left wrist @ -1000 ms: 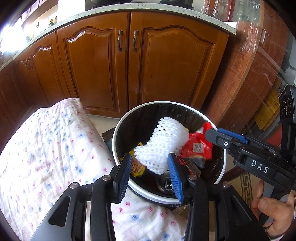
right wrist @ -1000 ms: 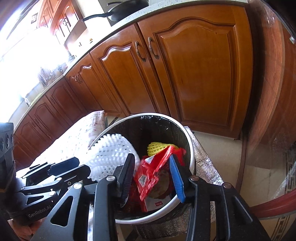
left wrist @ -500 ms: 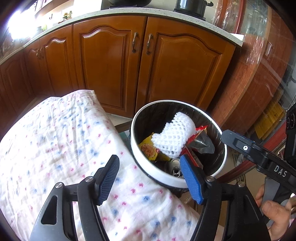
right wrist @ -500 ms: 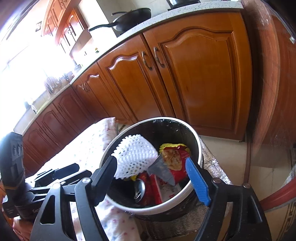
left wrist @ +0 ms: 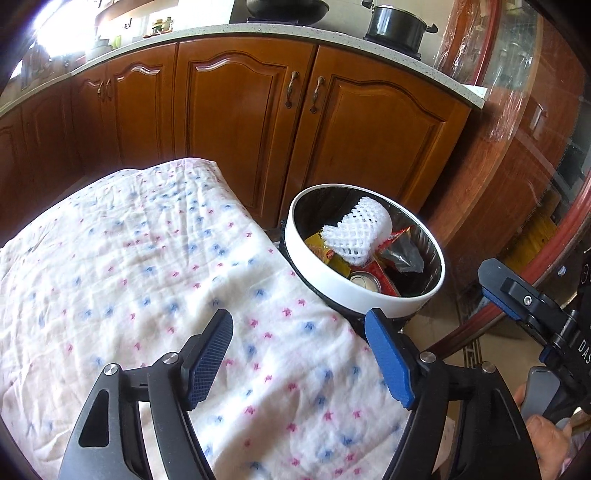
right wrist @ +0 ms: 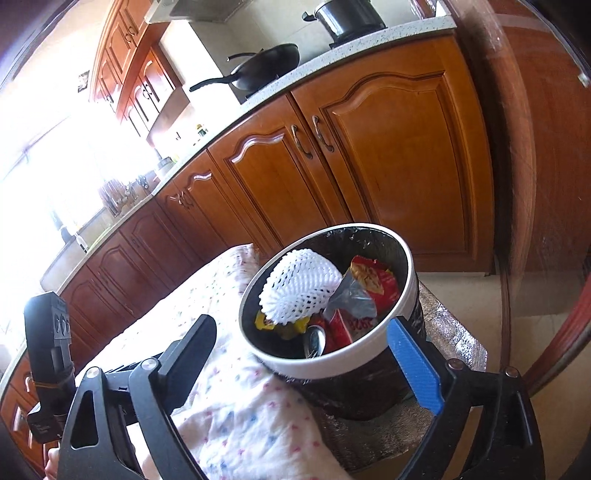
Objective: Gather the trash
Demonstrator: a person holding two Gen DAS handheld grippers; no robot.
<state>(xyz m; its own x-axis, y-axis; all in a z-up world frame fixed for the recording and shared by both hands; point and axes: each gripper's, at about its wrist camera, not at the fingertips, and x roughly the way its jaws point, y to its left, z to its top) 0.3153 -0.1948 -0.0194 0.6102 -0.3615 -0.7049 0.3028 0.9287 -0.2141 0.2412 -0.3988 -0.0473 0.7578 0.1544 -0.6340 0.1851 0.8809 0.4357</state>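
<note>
A round trash bin with a white rim (left wrist: 373, 301) (right wrist: 332, 365) and black liner stands beside the cloth-covered table. Inside lie a white foam net (left wrist: 356, 230) (right wrist: 301, 290), a red snack wrapper (right wrist: 373, 280) (left wrist: 384, 275), a yellow wrapper (left wrist: 321, 251) and a can (left wrist: 365, 280). My left gripper (left wrist: 303, 362) is open and empty, above the cloth, short of the bin. My right gripper (right wrist: 314, 365) is open and empty, in front of the bin's near rim; it also shows at the right of the left wrist view (left wrist: 524, 306).
The table carries a white cloth with pink and blue dots (left wrist: 147, 277) (right wrist: 236, 406). Wooden cabinets (left wrist: 236, 122) under a counter stand behind the bin. A wok (right wrist: 266, 70) and a pot (left wrist: 397, 24) sit on the stove. A wooden frame (left wrist: 517, 184) is at right.
Both grippers opened, dropping the foam net and the red wrapper into the bin. Both then pulled back and up away from the bin.
</note>
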